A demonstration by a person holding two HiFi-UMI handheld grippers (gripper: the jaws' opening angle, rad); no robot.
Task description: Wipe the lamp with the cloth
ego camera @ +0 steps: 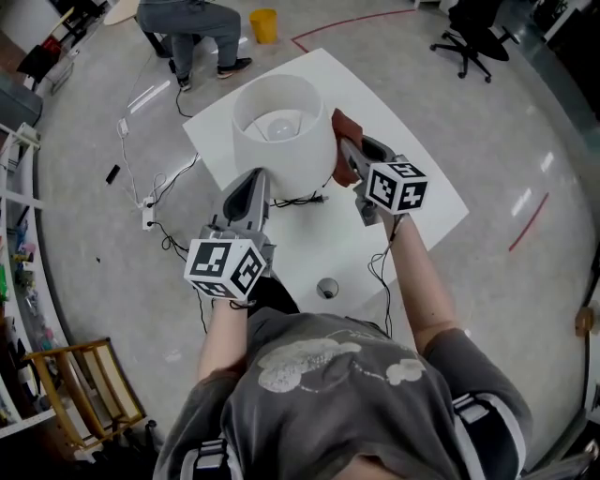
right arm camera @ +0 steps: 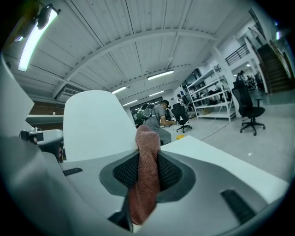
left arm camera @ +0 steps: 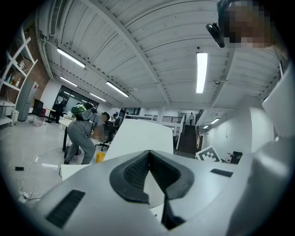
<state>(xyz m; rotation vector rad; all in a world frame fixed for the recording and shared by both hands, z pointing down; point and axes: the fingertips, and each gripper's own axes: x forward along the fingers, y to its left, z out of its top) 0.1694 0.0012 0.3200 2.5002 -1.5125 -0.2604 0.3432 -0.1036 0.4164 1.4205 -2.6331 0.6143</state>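
The lamp's white drum shade (ego camera: 281,131) stands on a white table (ego camera: 412,220), its bulb visible from above. A reddish-brown cloth (ego camera: 343,126) is pinched in my right gripper (ego camera: 345,150) and rests against the shade's right side. In the right gripper view the cloth (right arm camera: 146,179) hangs down between the pads, with the shade (right arm camera: 94,124) just beyond. My left gripper (ego camera: 257,180) is at the shade's near left side. Its jaws are shut with nothing in them (left arm camera: 148,154), and the shade (left arm camera: 143,138) rises right behind them.
A black cable (ego camera: 300,200) and a small round grey object (ego camera: 326,288) lie on the table near me. A person (ego camera: 187,28), a yellow bucket (ego camera: 264,25) and an office chair (ego camera: 473,42) are beyond the table. A wooden chair (ego camera: 84,384) stands at lower left.
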